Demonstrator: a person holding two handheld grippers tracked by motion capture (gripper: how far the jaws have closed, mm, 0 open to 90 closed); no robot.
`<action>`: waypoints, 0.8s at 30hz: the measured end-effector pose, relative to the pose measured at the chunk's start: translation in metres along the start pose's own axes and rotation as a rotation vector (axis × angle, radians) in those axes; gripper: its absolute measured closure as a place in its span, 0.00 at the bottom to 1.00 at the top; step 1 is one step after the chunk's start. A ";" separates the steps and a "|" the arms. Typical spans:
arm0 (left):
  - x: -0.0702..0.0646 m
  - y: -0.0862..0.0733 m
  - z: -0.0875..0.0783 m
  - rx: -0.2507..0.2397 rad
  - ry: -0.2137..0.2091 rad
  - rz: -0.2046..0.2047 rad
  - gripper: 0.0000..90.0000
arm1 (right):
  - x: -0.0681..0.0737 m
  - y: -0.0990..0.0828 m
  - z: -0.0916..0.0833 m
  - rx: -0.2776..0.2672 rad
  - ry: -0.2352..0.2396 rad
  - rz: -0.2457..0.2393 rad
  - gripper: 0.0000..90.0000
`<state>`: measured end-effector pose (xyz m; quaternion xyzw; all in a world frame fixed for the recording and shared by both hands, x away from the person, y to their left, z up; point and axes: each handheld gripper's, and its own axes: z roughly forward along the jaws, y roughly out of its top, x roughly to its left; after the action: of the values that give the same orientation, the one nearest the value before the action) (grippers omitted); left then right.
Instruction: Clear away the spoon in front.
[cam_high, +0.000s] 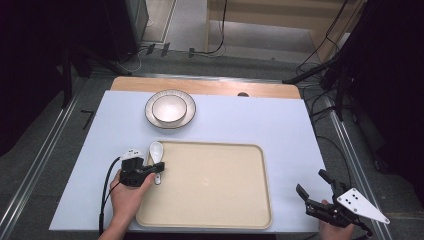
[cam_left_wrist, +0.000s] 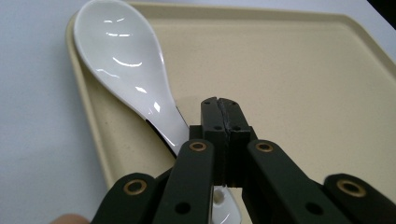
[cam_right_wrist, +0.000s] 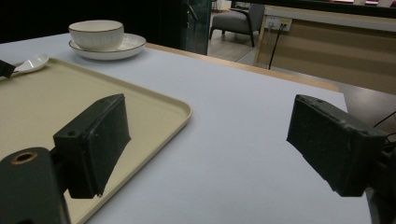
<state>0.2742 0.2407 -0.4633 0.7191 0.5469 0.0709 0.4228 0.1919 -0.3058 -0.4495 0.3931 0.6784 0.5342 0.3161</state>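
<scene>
On the left edge of the beige tray (cam_high: 210, 185), the left gripper (cam_high: 159, 170) sits with its jaws clenched together on the handle of the white ceramic soup spoon (cam_high: 156, 152). The spoon's bowl rests over the tray's far-left corner, its handle slanting back toward the person's left hand (cam_high: 127, 197). Beyond the tray's far-left corner, well apart from it, a white bowl (cam_high: 169, 109) stands on a dark-rimmed plate (cam_high: 150, 117). Past the tray's right edge, off near its near-right corner, the right gripper (cam_high: 314, 186) hangs released, jaws wide and empty.
</scene>
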 end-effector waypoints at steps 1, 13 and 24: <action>0.000 0.000 -0.001 -0.003 0.002 0.001 1.00 | 0.000 0.000 0.000 0.001 0.001 0.001 0.15; 0.012 -0.003 -0.011 -0.024 0.013 -0.044 1.00 | -0.001 -0.001 0.001 0.004 0.002 0.000 0.15; 0.015 -0.002 -0.028 -0.160 -0.044 0.019 0.54 | 0.000 0.000 0.000 0.002 -0.001 0.002 0.15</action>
<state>0.2628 0.2689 -0.4522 0.6894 0.5233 0.1025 0.4902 0.1922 -0.3061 -0.4497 0.3945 0.6784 0.5336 0.3151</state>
